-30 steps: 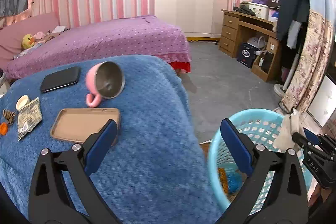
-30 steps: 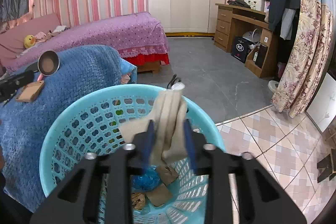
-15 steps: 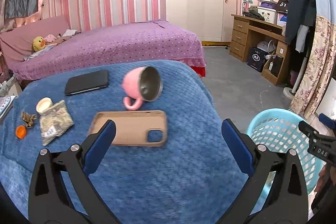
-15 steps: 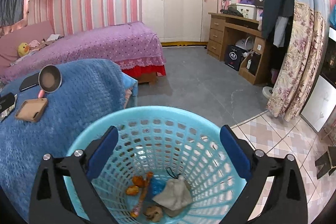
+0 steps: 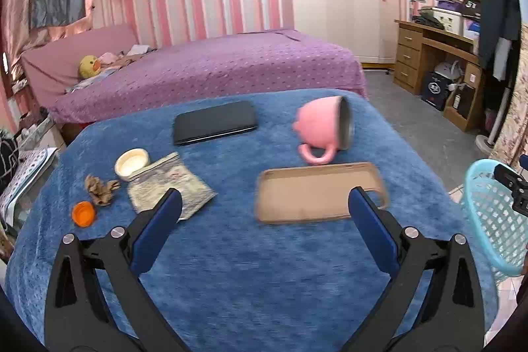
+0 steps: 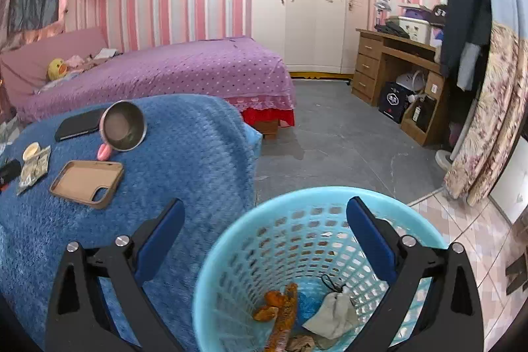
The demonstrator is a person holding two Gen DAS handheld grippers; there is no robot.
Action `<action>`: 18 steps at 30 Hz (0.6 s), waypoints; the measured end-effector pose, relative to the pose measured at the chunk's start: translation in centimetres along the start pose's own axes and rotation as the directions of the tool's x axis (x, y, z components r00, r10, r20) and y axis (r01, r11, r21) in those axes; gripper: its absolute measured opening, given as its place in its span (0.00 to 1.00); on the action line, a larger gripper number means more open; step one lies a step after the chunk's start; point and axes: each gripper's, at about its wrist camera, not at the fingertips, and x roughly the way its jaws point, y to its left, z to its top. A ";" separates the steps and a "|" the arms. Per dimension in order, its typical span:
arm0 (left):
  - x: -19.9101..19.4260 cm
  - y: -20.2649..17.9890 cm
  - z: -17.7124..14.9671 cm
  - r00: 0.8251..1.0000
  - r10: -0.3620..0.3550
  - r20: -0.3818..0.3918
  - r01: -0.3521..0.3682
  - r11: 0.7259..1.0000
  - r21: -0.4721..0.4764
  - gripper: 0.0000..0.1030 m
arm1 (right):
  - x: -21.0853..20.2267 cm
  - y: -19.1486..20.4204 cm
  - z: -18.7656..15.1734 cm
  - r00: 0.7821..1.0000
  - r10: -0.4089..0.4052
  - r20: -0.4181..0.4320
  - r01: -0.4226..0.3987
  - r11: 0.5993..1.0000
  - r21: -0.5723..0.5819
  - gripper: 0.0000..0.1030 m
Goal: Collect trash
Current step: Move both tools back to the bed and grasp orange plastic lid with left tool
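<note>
Hardly any lettering can be read here. A dark box (image 5: 472, 3) on the desk at the upper right of the left view carries white marks that look like "5T" (blurred, so uncertain); other print is too small.

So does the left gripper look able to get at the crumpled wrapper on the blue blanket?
Probably yes. The left gripper is open and empty, and the crumpled wrapper lies flat just ahead of its left finger, uncovered; the small white lid touching its far corner seems no obstacle.
</note>
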 end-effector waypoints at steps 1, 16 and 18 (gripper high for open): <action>0.2 0.6 0.0 1.000 0.001 -0.003 -0.001 1.000 -0.005 0.95 | 0.1 0.6 0.0 1.000 0.003 0.001 -0.003 1.000 -0.008 0.93; 2.5 9.9 -0.9 0.995 0.090 -0.035 -0.092 0.993 -0.079 0.95 | 1.1 9.1 -0.2 0.998 0.069 -0.016 -0.070 0.994 -0.086 0.93; 3.2 11.5 -1.3 0.992 0.110 -0.060 -0.116 0.988 -0.104 0.95 | 1.4 10.0 -0.2 0.997 0.074 -0.028 -0.076 0.993 -0.092 0.93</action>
